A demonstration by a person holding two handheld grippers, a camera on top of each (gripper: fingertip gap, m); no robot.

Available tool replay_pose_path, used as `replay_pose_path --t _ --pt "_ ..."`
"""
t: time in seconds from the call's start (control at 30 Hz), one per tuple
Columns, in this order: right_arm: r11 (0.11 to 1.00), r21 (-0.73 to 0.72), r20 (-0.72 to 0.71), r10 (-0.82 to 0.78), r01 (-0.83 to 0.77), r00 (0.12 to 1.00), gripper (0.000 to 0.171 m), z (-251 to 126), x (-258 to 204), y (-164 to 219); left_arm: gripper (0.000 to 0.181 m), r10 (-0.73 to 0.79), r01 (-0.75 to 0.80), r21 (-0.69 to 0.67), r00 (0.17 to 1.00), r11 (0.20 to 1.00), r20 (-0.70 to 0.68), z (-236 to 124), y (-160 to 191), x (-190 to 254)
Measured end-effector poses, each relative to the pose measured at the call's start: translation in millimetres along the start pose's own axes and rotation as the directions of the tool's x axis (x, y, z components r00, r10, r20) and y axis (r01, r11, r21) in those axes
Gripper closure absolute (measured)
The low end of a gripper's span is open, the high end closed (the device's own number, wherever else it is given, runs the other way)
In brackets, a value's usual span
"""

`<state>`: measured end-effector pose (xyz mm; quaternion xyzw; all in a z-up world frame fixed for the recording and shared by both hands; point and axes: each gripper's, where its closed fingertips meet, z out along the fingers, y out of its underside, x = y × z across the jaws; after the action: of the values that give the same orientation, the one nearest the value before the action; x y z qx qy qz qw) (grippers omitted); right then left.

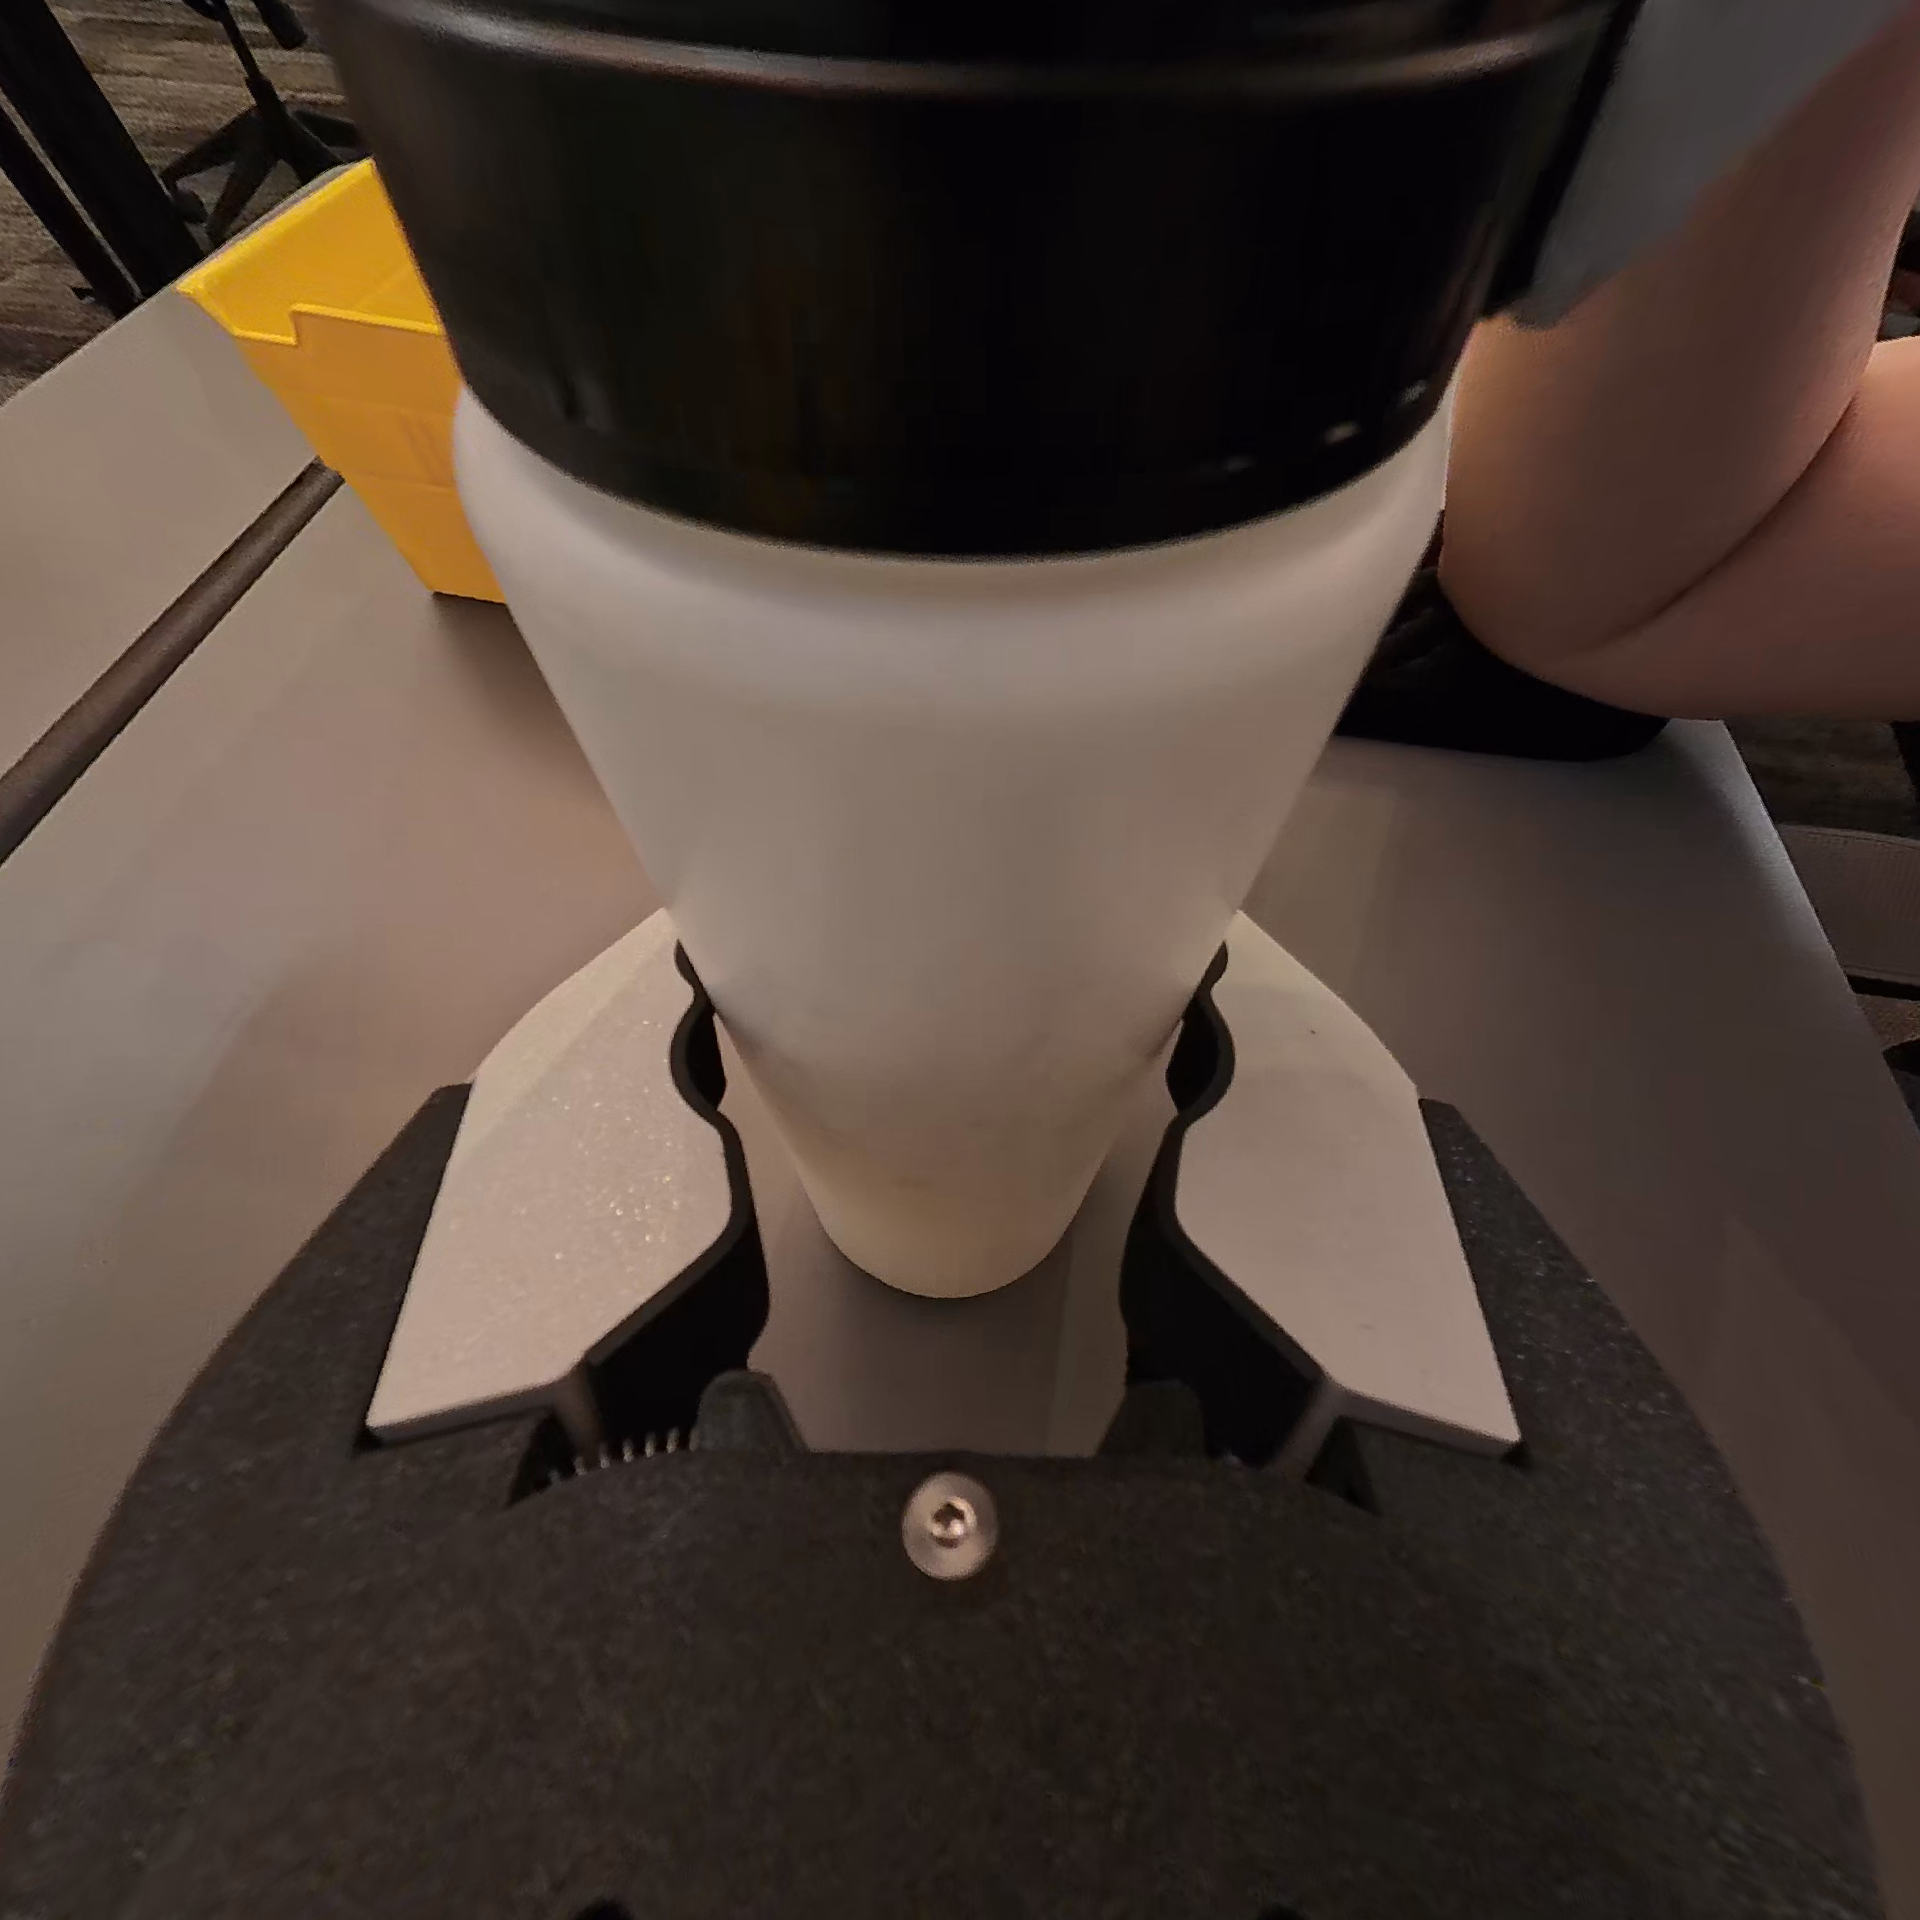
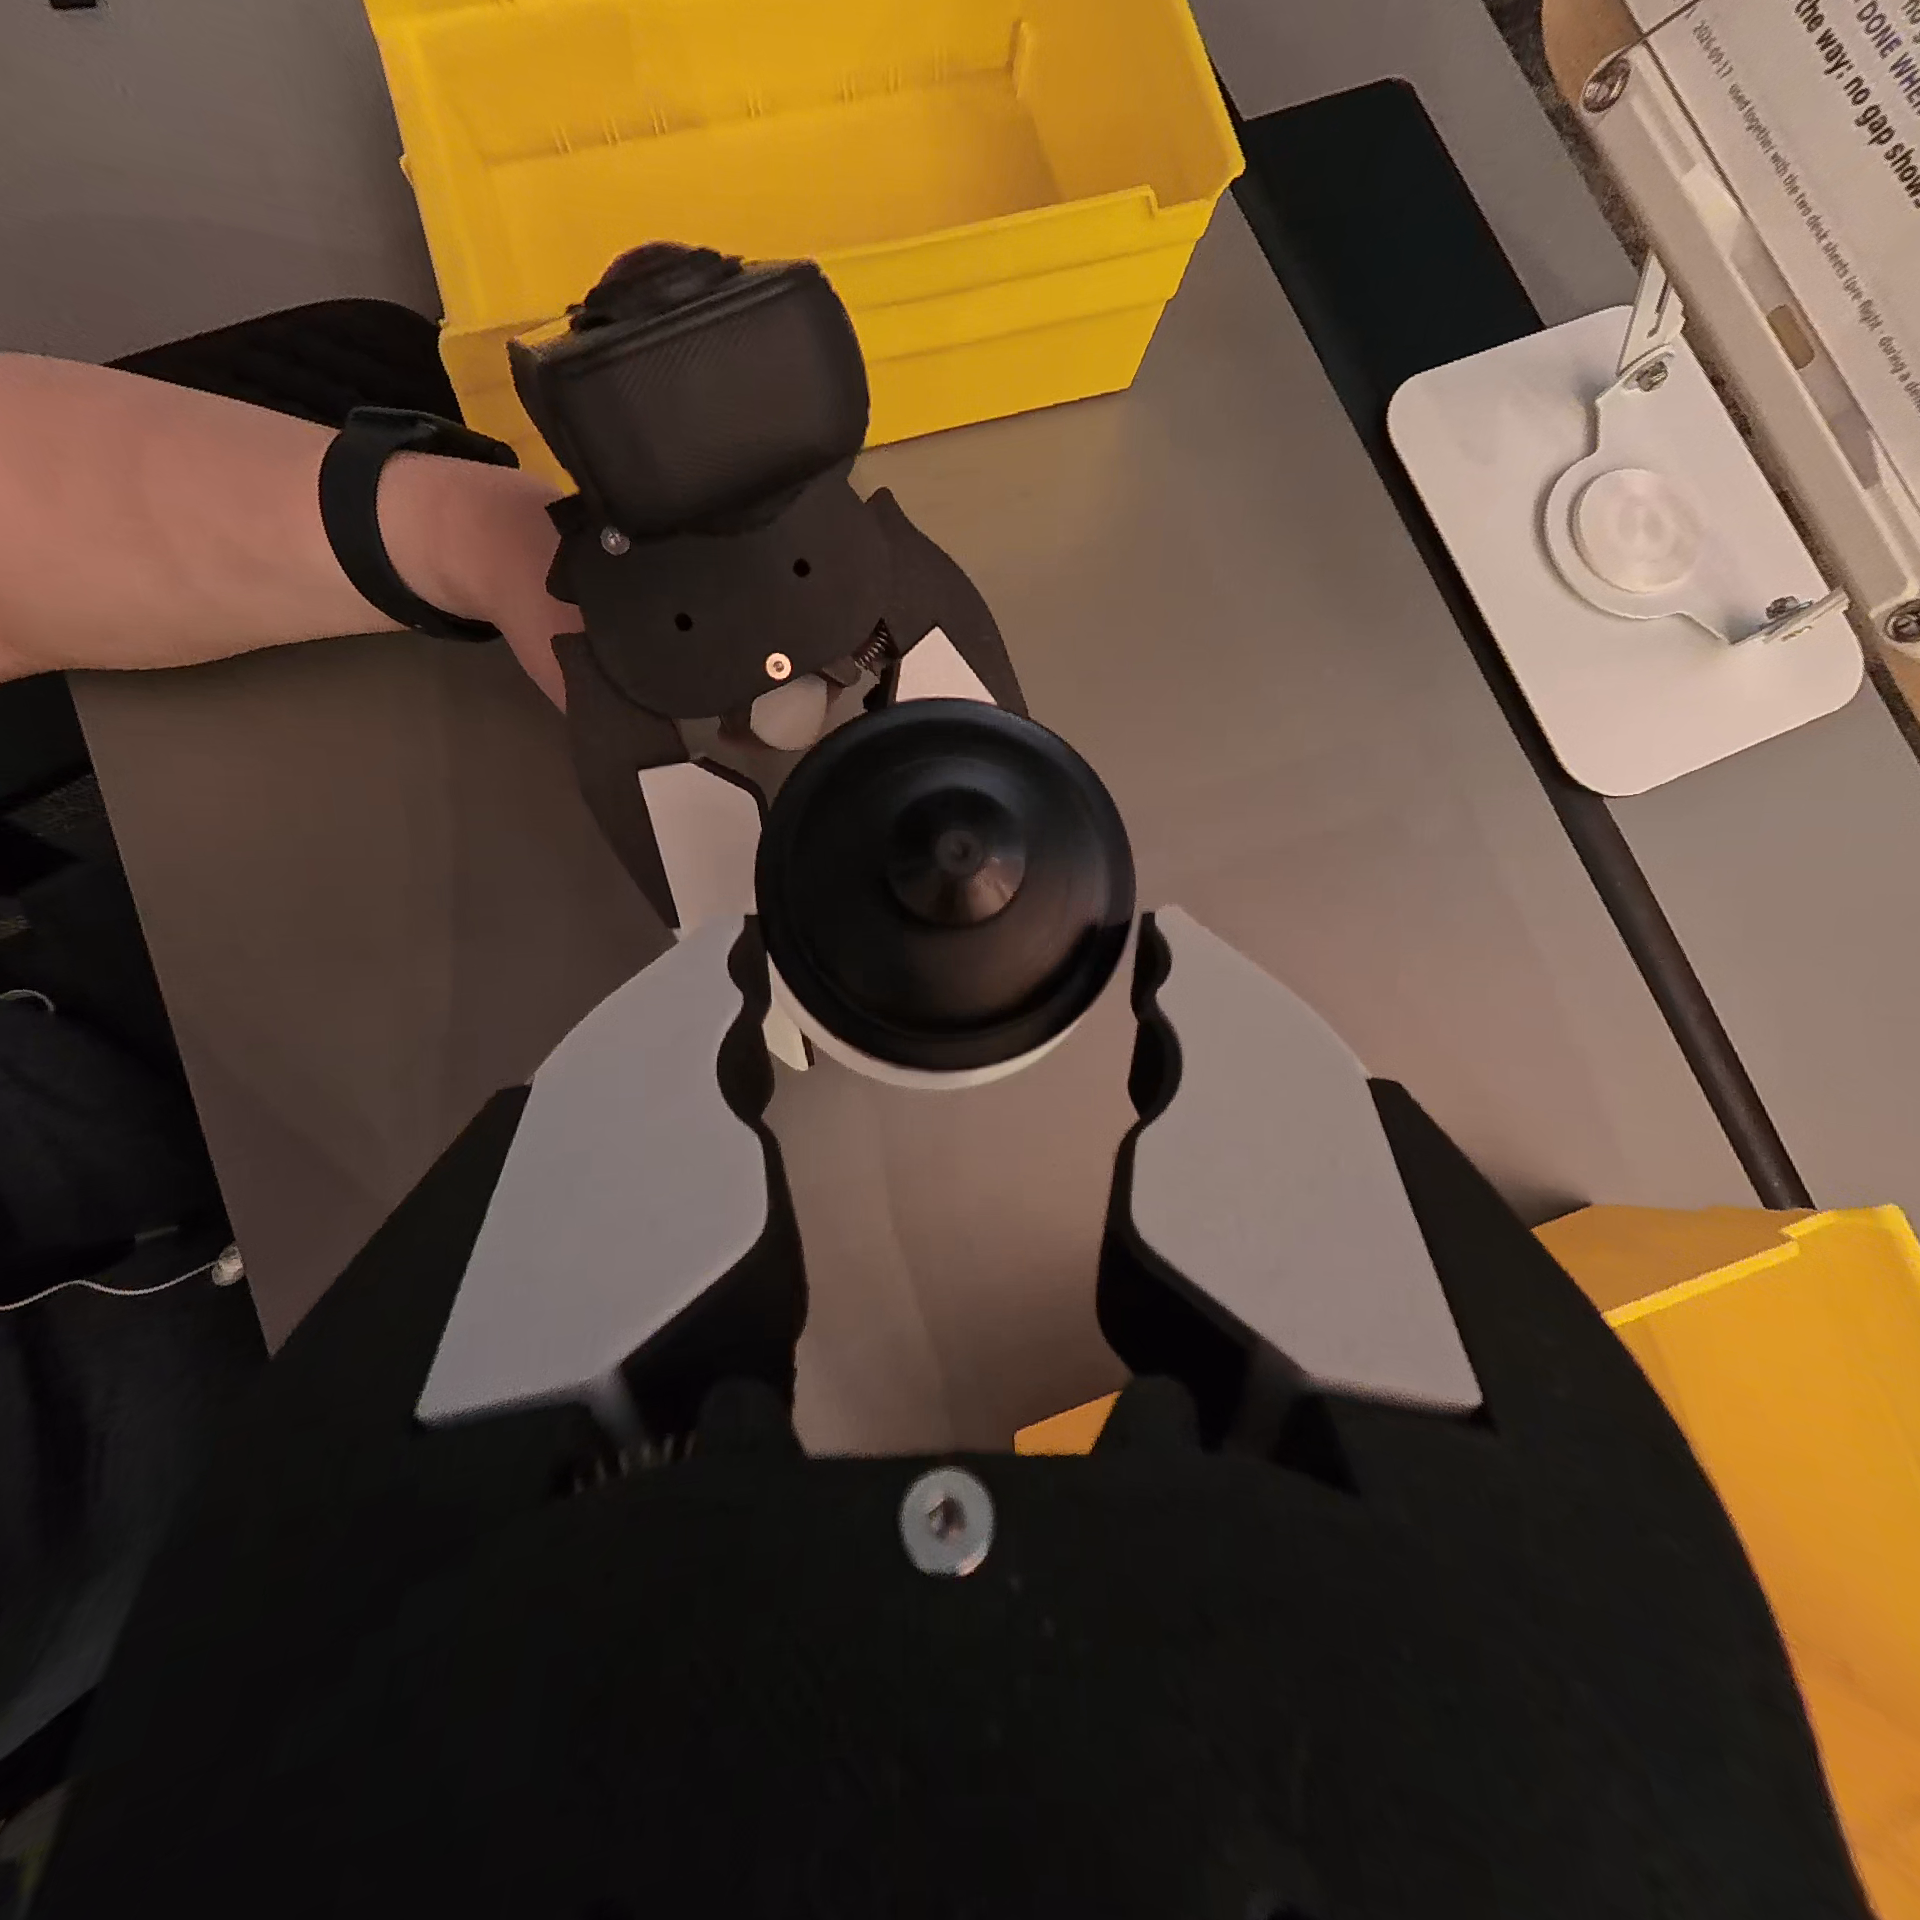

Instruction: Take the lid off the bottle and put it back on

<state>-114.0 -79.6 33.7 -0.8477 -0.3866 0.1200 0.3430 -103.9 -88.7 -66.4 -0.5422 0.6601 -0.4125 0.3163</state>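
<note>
A white bottle [image 1: 935,831] with a black lid [image 1: 966,312] stands upright on the grey table [image 1: 260,935]. My left gripper [image 1: 951,987] is shut on the bottle's lower body, with both fingers pressed against its sides. In the right wrist view I look down on the lid [image 2: 945,873], which sits on the bottle [image 2: 935,1065]. My right gripper [image 2: 948,935] is open; its fingertips flank the lid on either side, with a small gap at the right finger. The left gripper [image 2: 831,810] shows there too, held by a hand.
A yellow bin [image 2: 831,156] stands just behind the bottle, also seen in the left wrist view [image 1: 353,395]. A second yellow bin [image 2: 1766,1455] is at the lower right. A white plate with a metal bracket [image 2: 1621,540] lies to the right. A person's arm [image 1: 1662,468] is close by.
</note>
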Motion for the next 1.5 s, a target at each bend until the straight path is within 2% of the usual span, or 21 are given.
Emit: replay_pose_path --t 0.5,0.63,0.83,1.33,1.43,1.5 --pt "1.000 -0.011 -0.026 0.025 -0.025 0.999 0.107 -13.4 18.3 12.6 0.095 -0.017 0.017 0.013 1.000 1.000 -0.005 -2.5 1.0 -2.9" --pt "1.000 0.017 0.062 0.007 -0.008 0.998 0.100 -7.5 -2.3 3.1 0.095 -0.007 0.007 0.012 1.000 1.000 0.000 -0.8 0.7 -1.9" --pt "0.999 0.026 -0.006 0.031 -0.030 1.000 0.091 10.4 3.6 -7.4 0.095 -0.011 0.011 0.010 1.000 1.000 0.008 -0.3 0.4 -2.1" --pt "0.997 -0.020 -0.011 0.076 -0.077 0.997 0.102 -7.8 20.4 13.9 0.095 -0.037 0.037 0.019 0.999 0.999 0.004 -2.8 0.4 -6.1" --pt "0.995 -0.064 -0.103 0.069 -0.076 0.992 0.106 -11.5 32.0 23.3 0.095 -0.029 0.029 0.021 1.000 0.999 0.003 -2.6 0.6 -5.4" --pt "0.997 -0.038 -0.026 0.070 -0.071 0.997 0.105 -13.2 18.3 18.5 0.095 -0.029 0.029 0.023 1.000 0.999 0.007 -2.2 0.4 -5.6"
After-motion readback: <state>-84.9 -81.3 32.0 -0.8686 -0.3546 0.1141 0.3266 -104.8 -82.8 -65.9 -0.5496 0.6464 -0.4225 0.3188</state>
